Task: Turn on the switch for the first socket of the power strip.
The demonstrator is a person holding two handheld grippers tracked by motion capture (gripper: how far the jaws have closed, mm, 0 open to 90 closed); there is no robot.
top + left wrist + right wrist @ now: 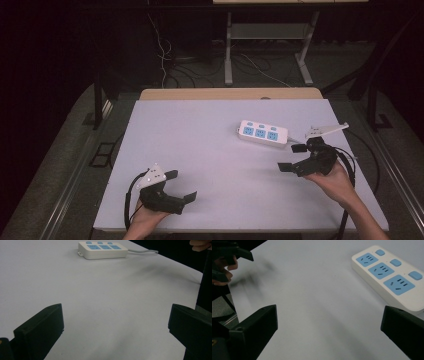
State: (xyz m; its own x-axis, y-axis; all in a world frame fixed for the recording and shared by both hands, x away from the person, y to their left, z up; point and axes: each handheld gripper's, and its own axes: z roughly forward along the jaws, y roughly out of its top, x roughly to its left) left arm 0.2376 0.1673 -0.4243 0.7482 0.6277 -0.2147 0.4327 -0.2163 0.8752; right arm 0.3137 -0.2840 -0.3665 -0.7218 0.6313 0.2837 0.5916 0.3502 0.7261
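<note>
The power strip [263, 133] is lying flat at two o'clock on the table [210, 165], just beside the right gripper [292, 157]. Both the right and left gripper [182, 186] are being held with jaws spread wide, empty. The strip is being judged rigid, light and smooth-cased; a grasp across its narrow sides is being advised.

Both forearms are bare. The left gripper [181, 186] and right gripper [292, 157] are black, each with blocky jaws, a grey three-cornered plate and a black cable.
</note>
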